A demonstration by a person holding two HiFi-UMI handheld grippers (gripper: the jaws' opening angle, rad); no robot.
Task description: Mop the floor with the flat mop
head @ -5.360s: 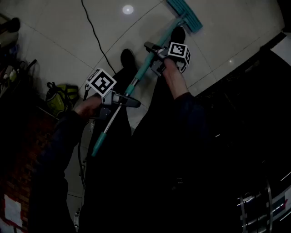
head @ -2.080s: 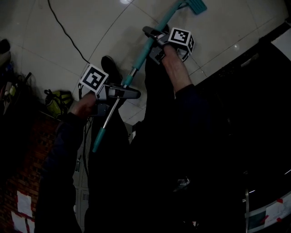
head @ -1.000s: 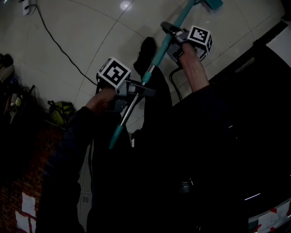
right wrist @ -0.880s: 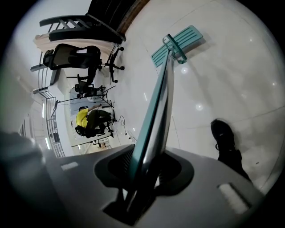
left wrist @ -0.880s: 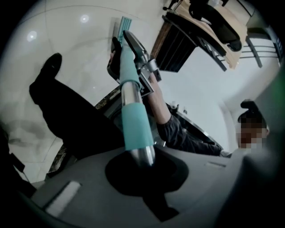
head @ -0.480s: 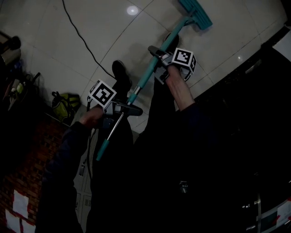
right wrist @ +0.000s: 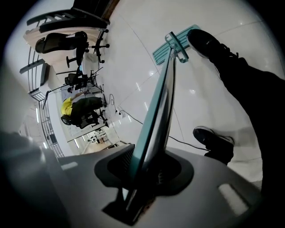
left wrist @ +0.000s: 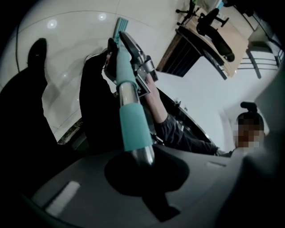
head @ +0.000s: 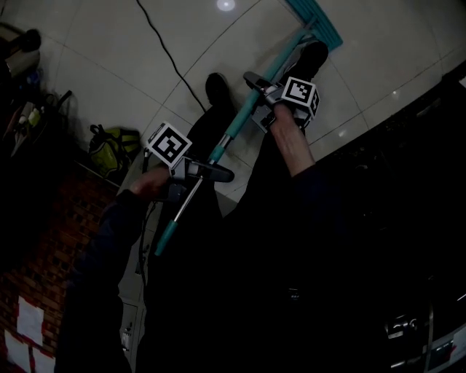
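The flat mop has a teal and silver handle [head: 226, 137] running from lower left to upper right in the head view, ending in a teal flat head [head: 317, 19] on the pale tiled floor [head: 102, 58]. My left gripper [head: 195, 173] is shut on the handle's silver part near its upper end [left wrist: 133, 133]. My right gripper [head: 256, 87] is shut on the handle lower down [right wrist: 153, 129]. The mop head [right wrist: 171, 44] lies flat on the floor beside a black shoe [right wrist: 202, 40].
The person's two black shoes [head: 217, 86] stand next to the handle. A black cable [head: 164, 44] snakes over the tiles. A yellow-green bag [head: 113, 146] sits by a brick wall at the left. A dark counter [head: 408, 160] fills the right side. Office chairs [right wrist: 67, 42] stand far off.
Over the last second the mop head swung out and came back nearer the right shoe. Both grippers kept their hold on the handle.
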